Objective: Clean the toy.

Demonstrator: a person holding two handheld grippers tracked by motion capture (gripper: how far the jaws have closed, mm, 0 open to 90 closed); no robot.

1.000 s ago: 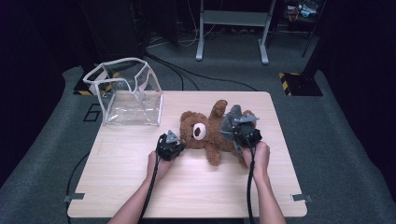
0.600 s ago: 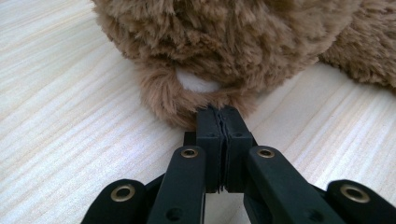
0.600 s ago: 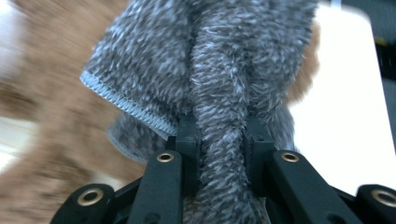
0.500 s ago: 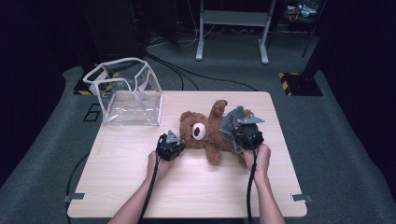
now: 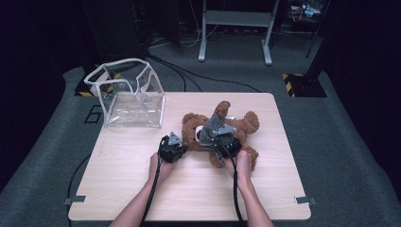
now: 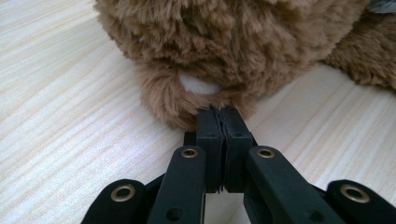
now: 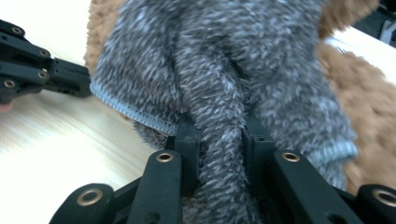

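teddy bear (image 5: 246,126) lay on the table (image 5: 123,189); left gripper (image 6: 219,114) pinched shut on its ear, right gripper (image 7: 219,140) clamped a fold of its grey sweater (image 7: 196,60).

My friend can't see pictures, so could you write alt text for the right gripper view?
Two black fingers pinch a fold of the fuzzy grey sweater on a brown teddy bear lying on a pale wooden table.

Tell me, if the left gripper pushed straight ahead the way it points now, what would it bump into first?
The teddy bear. The left gripper has its fingers closed right at the bear's brown fur, seemingly pinching it, so there is no gap to cross.
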